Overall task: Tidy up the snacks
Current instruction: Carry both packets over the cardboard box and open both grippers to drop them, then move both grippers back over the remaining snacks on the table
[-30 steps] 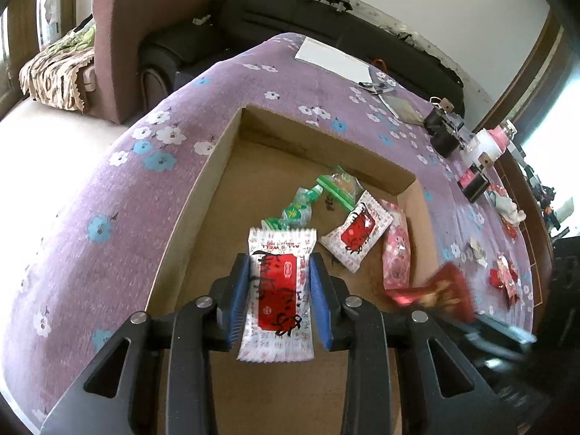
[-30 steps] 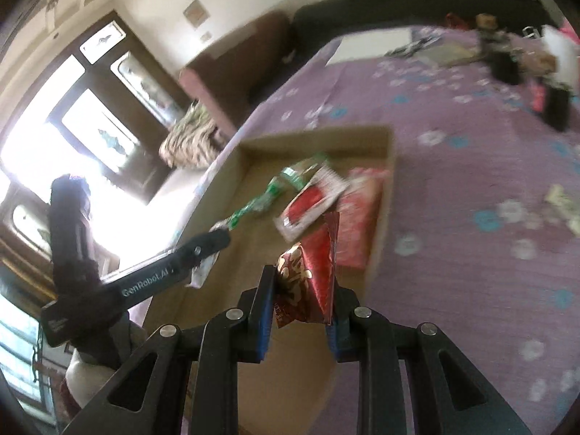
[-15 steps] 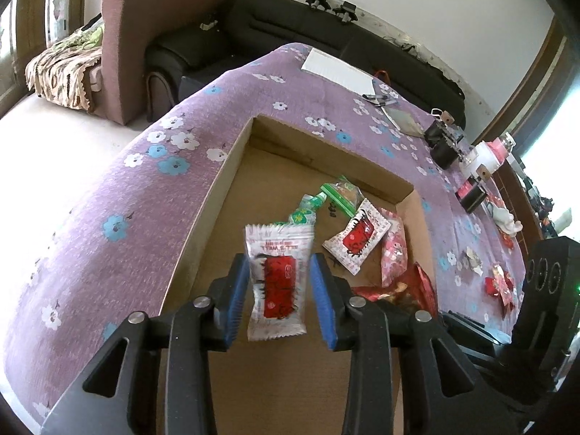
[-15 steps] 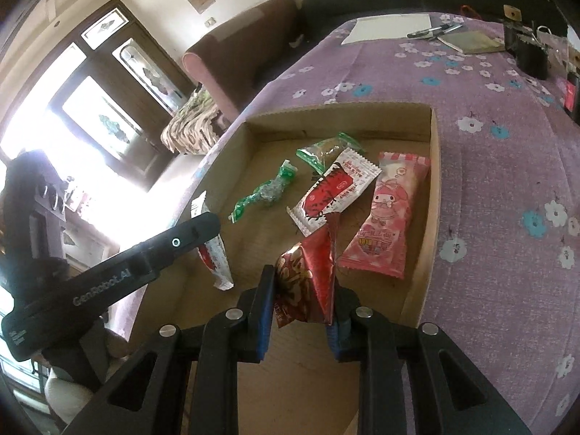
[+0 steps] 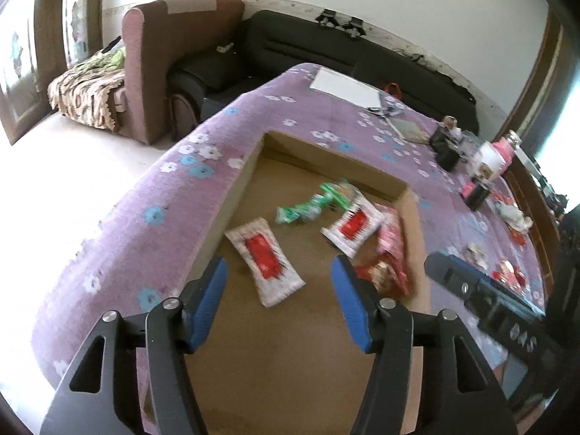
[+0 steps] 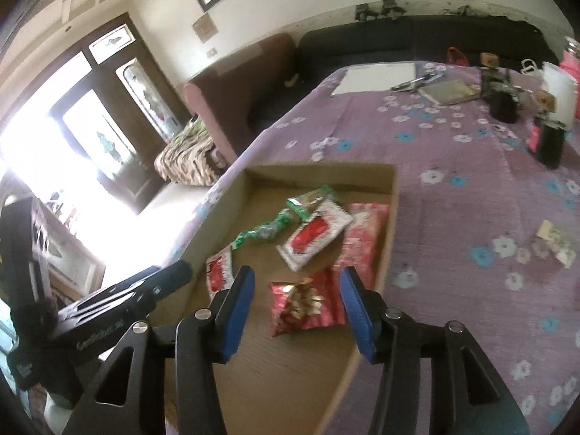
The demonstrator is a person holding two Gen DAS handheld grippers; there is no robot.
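A shallow cardboard box (image 5: pixel 232 210) (image 6: pixel 389 239) sits on the purple flowered tablecloth. On its floor a white packet with a red label (image 5: pixel 266 259) (image 6: pixel 217 272) lies free beyond my left gripper (image 5: pixel 279 272), whose jaws are opening with nothing pressed between them. A red and gold foil packet (image 6: pixel 308 302) (image 5: pixel 384 277) lies loose on the floor below my right gripper (image 6: pixel 295 282), jaws also opening. Further back lie a second white and red packet (image 5: pixel 353 226) (image 6: pixel 313 233), a pink packet (image 6: pixel 360 243) (image 5: pixel 391 235) and green wrappers (image 5: pixel 311 204) (image 6: pixel 268 230).
Loose snacks (image 6: pixel 554 243) (image 5: pixel 507 272) lie on the cloth right of the box. Black containers (image 6: pixel 551 141), a white sheet (image 5: pixel 344 85), a notebook (image 6: pixel 447 92) and pens stand further back. A brown armchair (image 5: pixel 163 65) and a black sofa (image 5: pixel 326 50) are behind the table.
Both grippers have opened and let go: the white and red packet dropped from the left one, the red foil packet from the right. The left gripper pulled back and up.
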